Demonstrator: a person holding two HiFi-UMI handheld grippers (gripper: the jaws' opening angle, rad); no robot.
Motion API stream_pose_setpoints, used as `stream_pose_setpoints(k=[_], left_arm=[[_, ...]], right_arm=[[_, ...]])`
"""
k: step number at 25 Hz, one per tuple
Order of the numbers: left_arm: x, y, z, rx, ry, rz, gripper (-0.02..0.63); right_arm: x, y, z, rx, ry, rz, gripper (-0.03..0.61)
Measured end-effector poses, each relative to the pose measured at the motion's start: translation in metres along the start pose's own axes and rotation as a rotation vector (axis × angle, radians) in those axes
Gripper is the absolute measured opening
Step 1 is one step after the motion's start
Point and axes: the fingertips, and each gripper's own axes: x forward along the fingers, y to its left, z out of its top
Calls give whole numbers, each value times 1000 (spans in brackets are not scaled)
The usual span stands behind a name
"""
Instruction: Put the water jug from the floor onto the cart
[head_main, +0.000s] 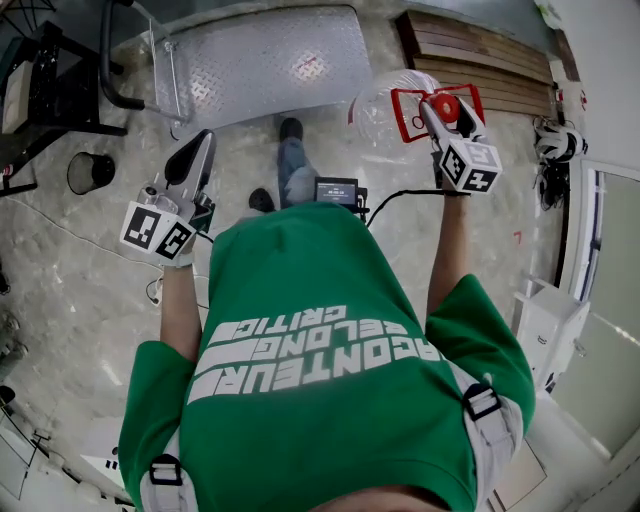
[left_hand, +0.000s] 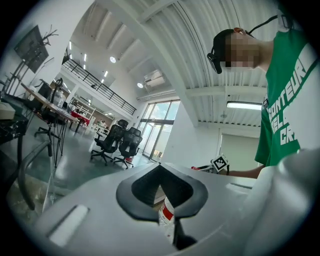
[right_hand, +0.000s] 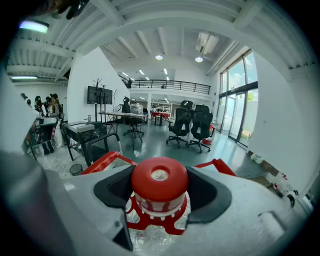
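off the near right corner of the one cart (head_main: 260, 55), the single water jug (head_main: 385, 105) is held above the pale floor, the right gripper (head_main: 447, 112) clamped round its neck under the red cap (right_hand: 159, 182), with its red handle showing on both sides. the left gripper (head_main: 198, 145), second of the two, is held out at the person's left with its jaws drawn together on nothing, and one black bin (head_main: 90, 172) stands farther left. the green shirt (head_main: 330, 380) reads "critic" and part of "raconteur"; the cart's ridged deck lies bare, with open floor along its near edge.
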Motion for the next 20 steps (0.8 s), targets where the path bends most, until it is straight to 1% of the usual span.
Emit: stream_pose_setpoints(k=[5,12,16,20], left_arm=[[28,34,7,2,4,40,15],[94,78,24,14,21,84,15],[129,103,31,22,43,110,15],[151,119,40,41,65,146,15]], right_arm=[[62,4,16,-32,20,59,299],[145,-9,37,-71,41,116,299],[192,-17,49,-76,50,154,299],[230,-19,60,-95,64,197,299]])
